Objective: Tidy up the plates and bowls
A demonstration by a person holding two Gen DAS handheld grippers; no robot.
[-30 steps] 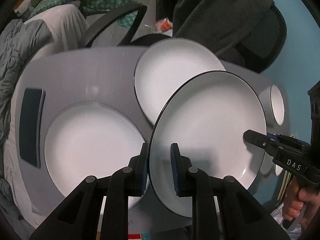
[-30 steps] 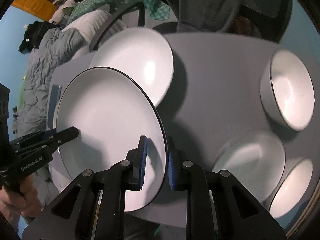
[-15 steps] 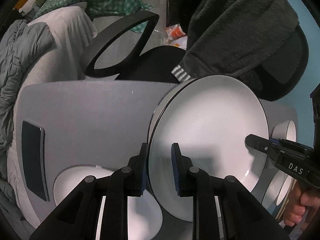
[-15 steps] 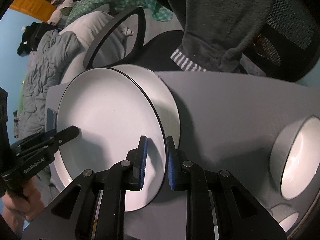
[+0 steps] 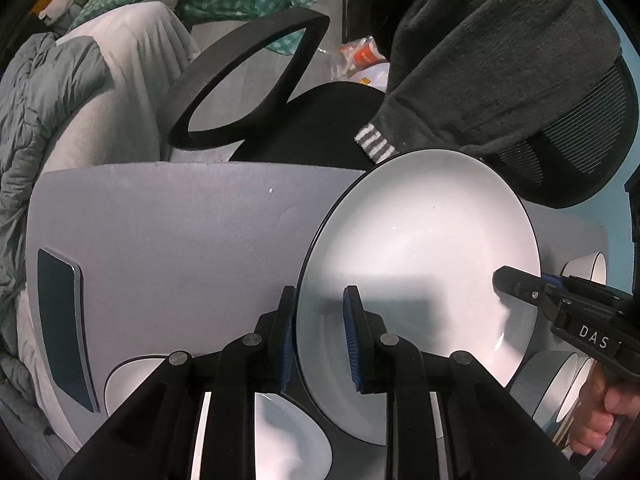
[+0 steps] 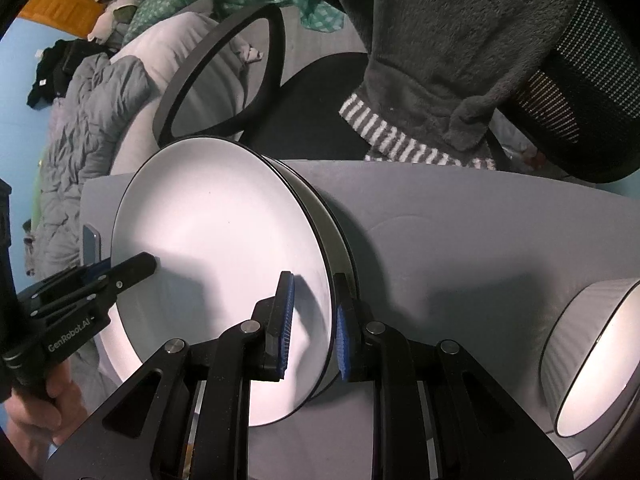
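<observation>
Now both grippers pinch one white plate (image 6: 216, 264) by opposite rims — the left gripper (image 5: 318, 336) and the right gripper (image 6: 312, 328) each closed narrowly on it — holding it over a second plate (image 6: 340, 256) near the far edge of the grey table (image 5: 180, 232). Likely risk: uneven release, so the plate slips off-centre, chips the rim beneath, or slides toward that edge.

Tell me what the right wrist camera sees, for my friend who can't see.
Two grippers, right and left, hold a white plate by opposite rims above another plate on a grey table. A bowl sits at right.
</observation>
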